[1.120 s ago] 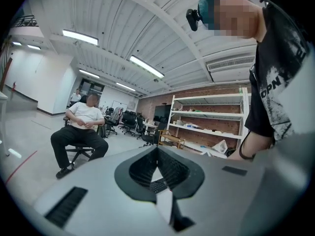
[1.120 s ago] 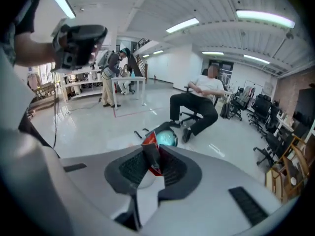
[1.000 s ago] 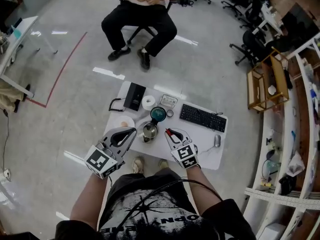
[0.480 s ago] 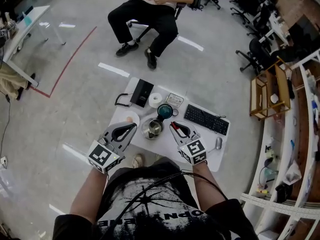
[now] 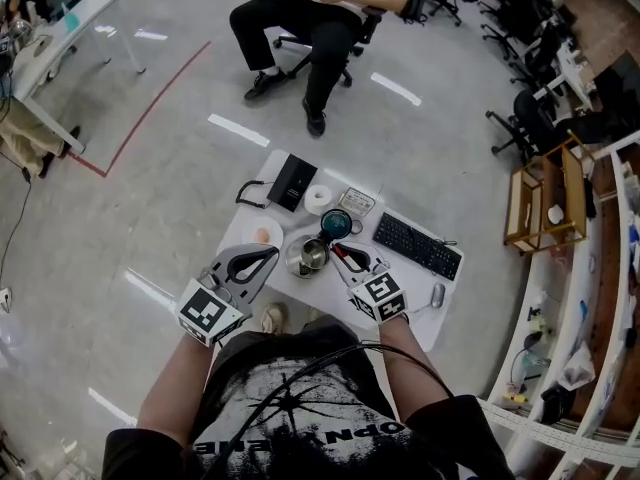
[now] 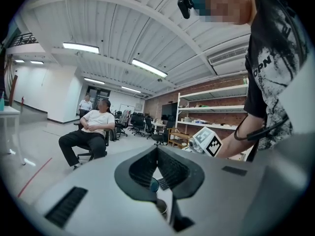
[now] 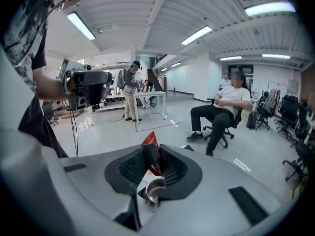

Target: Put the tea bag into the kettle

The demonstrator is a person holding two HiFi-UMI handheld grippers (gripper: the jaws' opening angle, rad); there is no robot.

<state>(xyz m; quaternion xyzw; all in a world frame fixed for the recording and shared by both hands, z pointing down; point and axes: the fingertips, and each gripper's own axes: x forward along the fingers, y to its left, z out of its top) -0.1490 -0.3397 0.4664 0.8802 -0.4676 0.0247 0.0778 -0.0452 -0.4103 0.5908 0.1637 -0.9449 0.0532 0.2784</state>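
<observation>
Tea bag point(image 7: 149, 140), a flat red packet, is sticking up from my right gripper point(image 7: 152, 150), which is clamping it just beside the round steel kettle point(image 5: 312, 256). My left gripper point(image 6: 157, 149) is hanging clenched, empty.

the kettle point(image 5: 313, 256) stands open-topped, free to reach from above — a teal cup point(image 5: 336, 224) crowds its far side.

Over on your white worktop point(image 5: 400, 280), a black keyboard point(image 5: 418, 247) lies at the right, with a mouse point(image 5: 437, 295) near its end. At the far edge a white tape roll point(image 5: 318, 199) sits beside a black box point(image 5: 292, 181), and there's a teal cup point(image 5: 336, 224) just nearer. Beyond, a seated person point(image 5: 320, 13). A wooden shelf point(image 5: 545, 193) stands off right.
</observation>
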